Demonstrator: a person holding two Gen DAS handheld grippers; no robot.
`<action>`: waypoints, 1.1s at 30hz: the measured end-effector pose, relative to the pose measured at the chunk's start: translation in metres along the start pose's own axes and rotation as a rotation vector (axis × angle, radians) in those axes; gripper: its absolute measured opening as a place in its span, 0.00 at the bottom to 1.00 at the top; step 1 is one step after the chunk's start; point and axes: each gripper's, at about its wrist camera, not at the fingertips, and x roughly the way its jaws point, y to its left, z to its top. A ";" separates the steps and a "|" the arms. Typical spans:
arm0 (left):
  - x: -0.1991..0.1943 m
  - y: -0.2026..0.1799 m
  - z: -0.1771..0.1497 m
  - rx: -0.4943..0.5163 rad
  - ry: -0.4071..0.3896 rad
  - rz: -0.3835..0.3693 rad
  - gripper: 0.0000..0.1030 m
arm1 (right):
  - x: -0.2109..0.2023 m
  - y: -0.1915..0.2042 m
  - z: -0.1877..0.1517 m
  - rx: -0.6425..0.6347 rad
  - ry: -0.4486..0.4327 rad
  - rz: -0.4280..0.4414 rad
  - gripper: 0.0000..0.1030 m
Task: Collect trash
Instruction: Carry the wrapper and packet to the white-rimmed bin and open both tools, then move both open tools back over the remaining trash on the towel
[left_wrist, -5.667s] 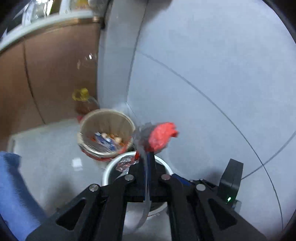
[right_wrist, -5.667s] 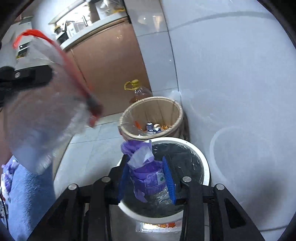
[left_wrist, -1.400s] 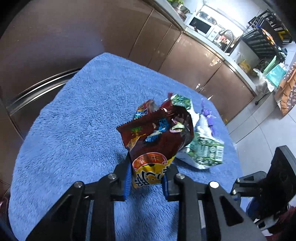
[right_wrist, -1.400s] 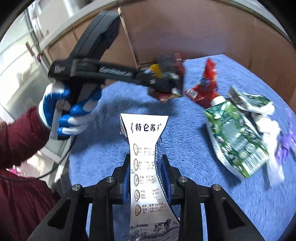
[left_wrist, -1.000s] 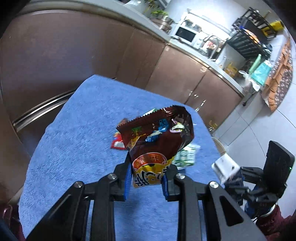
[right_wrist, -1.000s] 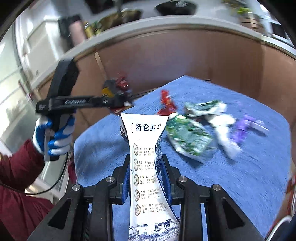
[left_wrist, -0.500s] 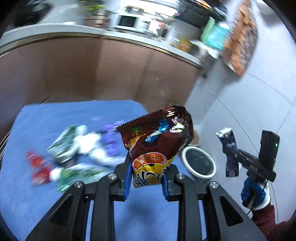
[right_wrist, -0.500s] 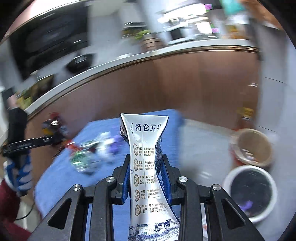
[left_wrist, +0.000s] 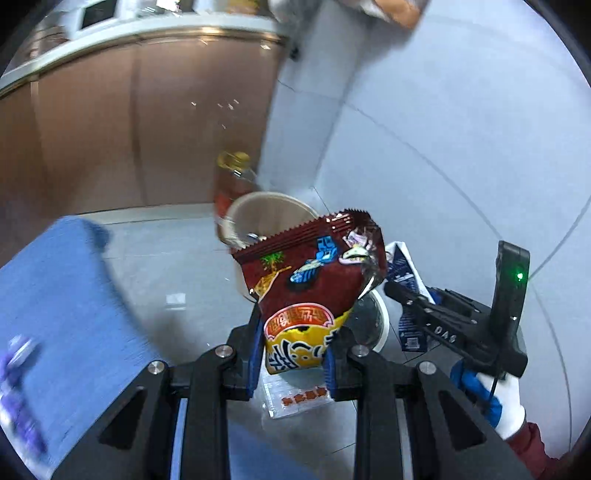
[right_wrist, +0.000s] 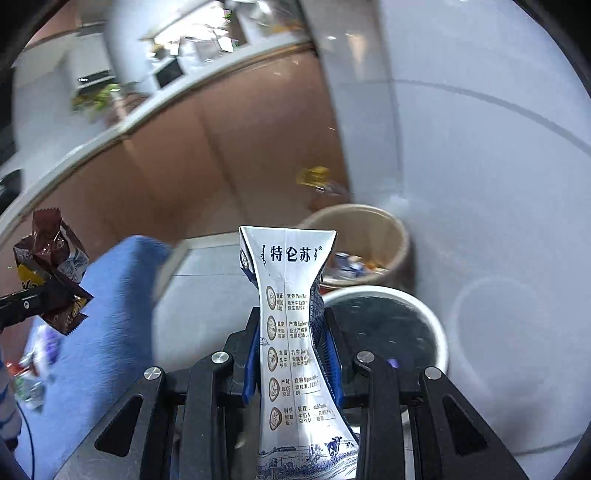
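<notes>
My left gripper (left_wrist: 291, 350) is shut on a dark red and yellow snack bag (left_wrist: 310, 284) and holds it in the air above the floor bins. My right gripper (right_wrist: 291, 354) is shut on a flattened white and blue milk carton (right_wrist: 291, 332). The carton also shows in the left wrist view (left_wrist: 404, 280), to the right of the snack bag. The snack bag shows at the left of the right wrist view (right_wrist: 51, 273). A beige bin (right_wrist: 373, 229) with wrappers inside and a white bin (right_wrist: 421, 314) with a dark liner stand on the floor ahead.
The blue towel-covered table (left_wrist: 55, 302) lies at the left, with purple and green trash (right_wrist: 40, 354) still on it. A yellow-capped oil bottle (left_wrist: 232, 173) stands behind the beige bin by the brown cabinets (left_wrist: 129, 129). A grey tiled wall (right_wrist: 480, 147) is at the right.
Both grippers have swung away from the table toward the two bins, each still holding its item. The bins now lie close ahead and below.
</notes>
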 end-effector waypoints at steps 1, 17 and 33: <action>0.020 -0.006 0.006 0.005 0.025 -0.019 0.25 | 0.004 -0.004 0.001 0.006 0.006 -0.012 0.27; 0.132 -0.038 0.041 -0.049 0.146 -0.123 0.55 | 0.029 -0.040 -0.004 0.050 0.053 -0.197 0.52; 0.067 -0.034 0.034 -0.082 0.061 -0.169 0.55 | -0.020 -0.011 -0.007 0.053 -0.018 -0.184 0.63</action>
